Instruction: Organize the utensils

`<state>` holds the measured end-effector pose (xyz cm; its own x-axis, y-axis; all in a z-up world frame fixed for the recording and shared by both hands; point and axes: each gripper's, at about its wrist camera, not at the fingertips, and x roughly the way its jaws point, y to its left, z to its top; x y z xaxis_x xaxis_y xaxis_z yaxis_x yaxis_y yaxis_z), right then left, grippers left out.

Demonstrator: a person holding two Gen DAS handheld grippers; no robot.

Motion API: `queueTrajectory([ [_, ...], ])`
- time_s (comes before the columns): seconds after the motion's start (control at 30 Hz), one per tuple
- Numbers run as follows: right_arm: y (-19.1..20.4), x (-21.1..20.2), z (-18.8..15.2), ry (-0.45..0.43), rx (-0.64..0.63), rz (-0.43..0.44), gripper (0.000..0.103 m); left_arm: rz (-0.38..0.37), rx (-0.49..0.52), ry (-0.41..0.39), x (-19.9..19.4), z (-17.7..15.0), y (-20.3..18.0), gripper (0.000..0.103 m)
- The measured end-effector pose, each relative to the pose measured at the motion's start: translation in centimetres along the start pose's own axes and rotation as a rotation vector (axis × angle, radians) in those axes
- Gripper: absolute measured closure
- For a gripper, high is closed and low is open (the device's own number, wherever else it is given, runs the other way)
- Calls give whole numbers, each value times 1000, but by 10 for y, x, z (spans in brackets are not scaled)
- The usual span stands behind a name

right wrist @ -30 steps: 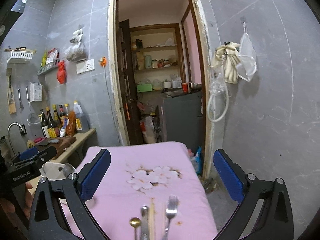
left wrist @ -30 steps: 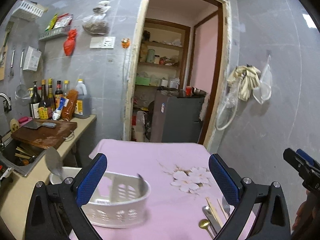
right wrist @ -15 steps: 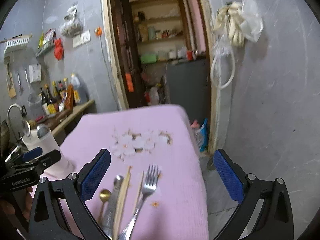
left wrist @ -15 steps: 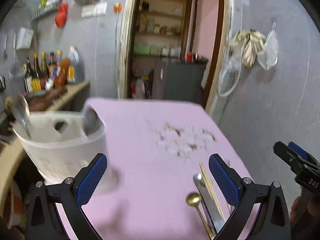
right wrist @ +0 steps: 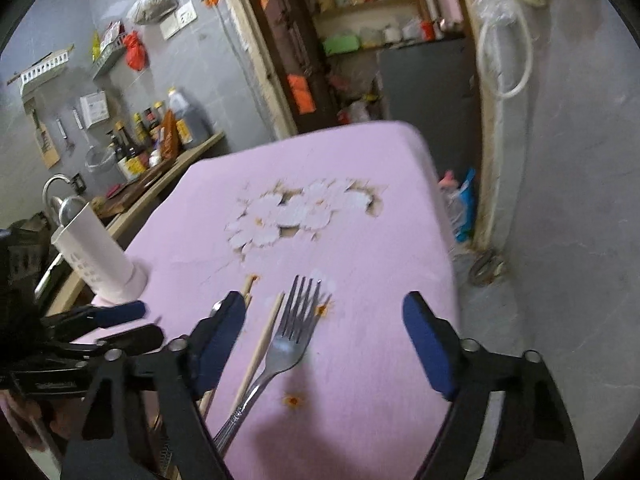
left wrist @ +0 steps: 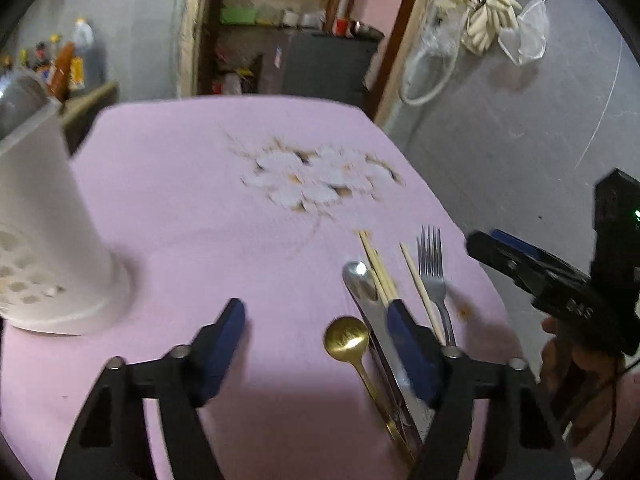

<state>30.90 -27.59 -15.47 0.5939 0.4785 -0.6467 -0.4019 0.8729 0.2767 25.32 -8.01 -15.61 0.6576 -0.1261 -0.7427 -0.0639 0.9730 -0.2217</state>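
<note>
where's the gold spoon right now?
In the left wrist view the gold spoon lies on the pink tablecloth, leftmost of the utensil row, beside the silver spoon, between the open left gripper's fingers.

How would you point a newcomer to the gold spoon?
On the pink tablecloth, find the utensils lying side by side at the near right. The gold spoon lies leftmost, beside the steel spoon: the only brass-coloured piece, with a small round bowl.
</note>
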Motion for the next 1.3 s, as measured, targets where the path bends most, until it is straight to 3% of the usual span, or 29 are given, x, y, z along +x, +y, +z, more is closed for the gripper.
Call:
queueTrajectory([
  [0.13,-3,24,-1,81,27,76,47,-52,-7,57,14,-1,5,56],
  [0.23,-5,35,-3,103,46,115,48,-94,-11,62,15,-2,7,56],
  [0.4,-9,44,-1,115,41,154,56,-156,33,87,20,-1,0,71],
  [0.8,-5,55,5,166,-45,228,86,-246,191,136,29,11,0,73],
  [0.97,-3,53,4,170,-71,225,90,-225,172,158,27,9,5,94],
  [1.17,-3,49,4,176,-61,208,91,-239,84,181,22,4,12,98],
  [1.3,1,45,5,168,-44,191,99,-212,80,180,15,5,7,100],
])
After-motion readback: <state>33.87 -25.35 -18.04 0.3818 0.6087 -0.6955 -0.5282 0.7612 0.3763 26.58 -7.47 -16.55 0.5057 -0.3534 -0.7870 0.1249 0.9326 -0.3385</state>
